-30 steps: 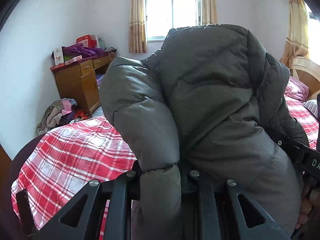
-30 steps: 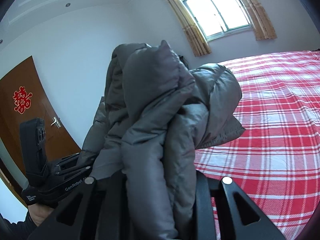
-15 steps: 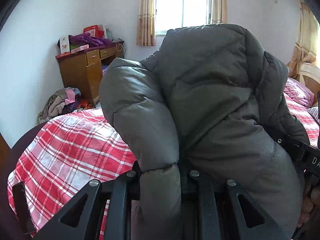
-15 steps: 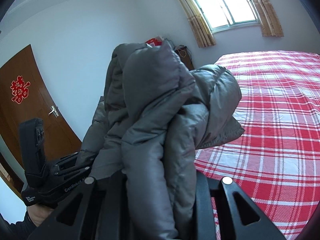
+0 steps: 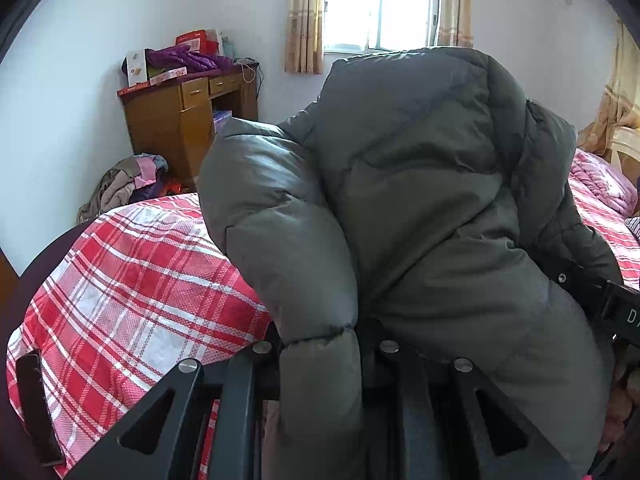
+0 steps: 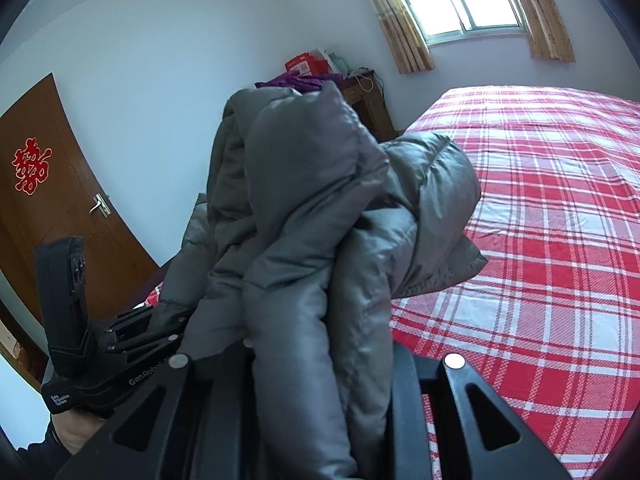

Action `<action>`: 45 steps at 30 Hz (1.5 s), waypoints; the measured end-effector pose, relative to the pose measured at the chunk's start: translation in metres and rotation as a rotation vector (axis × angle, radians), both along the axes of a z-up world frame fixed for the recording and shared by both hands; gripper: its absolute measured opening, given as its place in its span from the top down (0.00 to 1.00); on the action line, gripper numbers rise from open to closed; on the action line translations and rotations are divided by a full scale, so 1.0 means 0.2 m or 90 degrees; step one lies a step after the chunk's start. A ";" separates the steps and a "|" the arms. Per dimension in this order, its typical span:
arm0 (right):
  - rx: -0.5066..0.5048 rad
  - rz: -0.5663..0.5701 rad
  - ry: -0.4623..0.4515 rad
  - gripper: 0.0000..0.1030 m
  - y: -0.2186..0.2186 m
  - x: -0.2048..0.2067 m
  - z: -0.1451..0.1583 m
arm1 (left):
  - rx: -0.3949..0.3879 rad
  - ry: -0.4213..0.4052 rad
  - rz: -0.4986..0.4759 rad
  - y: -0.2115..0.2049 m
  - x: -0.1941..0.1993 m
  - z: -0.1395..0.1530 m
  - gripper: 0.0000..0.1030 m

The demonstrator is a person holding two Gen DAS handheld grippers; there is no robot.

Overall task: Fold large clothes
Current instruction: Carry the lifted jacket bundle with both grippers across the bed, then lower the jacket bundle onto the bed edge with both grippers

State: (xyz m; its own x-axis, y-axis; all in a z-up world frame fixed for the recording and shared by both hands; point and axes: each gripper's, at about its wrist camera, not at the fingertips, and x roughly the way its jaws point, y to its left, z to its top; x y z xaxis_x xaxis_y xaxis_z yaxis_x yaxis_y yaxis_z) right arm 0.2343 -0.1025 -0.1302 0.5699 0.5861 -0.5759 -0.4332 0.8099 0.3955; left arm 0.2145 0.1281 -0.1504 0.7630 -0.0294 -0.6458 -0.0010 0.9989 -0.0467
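A big grey-green puffer jacket [image 5: 420,200] hangs bunched in the air over the red plaid bed [image 5: 132,280]. My left gripper [image 5: 320,360] is shut on a padded fold of it. My right gripper [image 6: 320,360] is shut on another fold of the same jacket [image 6: 320,208]. The right gripper's body shows at the right edge of the left wrist view [image 5: 600,300]. The left gripper's body shows at the lower left of the right wrist view [image 6: 120,340]. The jacket hides both pairs of fingertips.
A wooden desk [image 5: 180,120] piled with boxes and purple cloth stands by the window [image 5: 380,8]. A heap of clothes [image 5: 128,184] lies on the floor beside it. Pink bedding [image 5: 600,184] lies at the bed's head. A brown door [image 6: 52,208] stands left.
Both views have tilted downward and panned a little, so the window and desk sit higher and further right. The jacket stays held the same way in both grippers.
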 end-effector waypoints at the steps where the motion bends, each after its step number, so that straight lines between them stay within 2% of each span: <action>1: -0.001 0.000 0.003 0.78 0.00 0.01 -0.01 | 0.001 0.001 0.001 0.01 0.00 -0.01 0.81; 11: -0.019 0.002 0.031 0.78 0.07 0.03 -0.08 | 0.018 0.018 0.013 0.06 0.03 -0.11 0.78; 24: -0.038 -0.027 0.075 0.74 0.07 0.03 -0.23 | 0.031 0.046 0.063 0.11 0.08 -0.23 0.42; 29: -0.041 -0.040 0.095 0.65 0.06 0.05 -0.27 | 0.045 0.043 0.077 0.12 0.10 -0.26 0.29; 31: -0.042 -0.042 0.103 0.63 0.05 0.05 -0.29 | 0.039 0.046 0.090 0.14 0.11 -0.28 0.21; 36: -0.035 -0.046 0.111 0.54 0.02 0.07 -0.34 | 0.027 0.052 0.109 0.17 0.13 -0.30 0.12; 45: -0.024 -0.062 0.124 0.46 -0.01 0.10 -0.39 | 0.014 0.066 0.127 0.18 0.18 -0.35 0.05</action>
State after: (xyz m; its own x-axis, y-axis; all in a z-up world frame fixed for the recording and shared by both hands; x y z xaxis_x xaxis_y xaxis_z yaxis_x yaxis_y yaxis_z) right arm 0.2543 -0.1040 -0.2074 0.4980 0.5101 -0.7013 -0.2703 0.8597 0.4333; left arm 0.2501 0.1645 -0.2195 0.6812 0.1308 -0.7204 -0.2028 0.9791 -0.0140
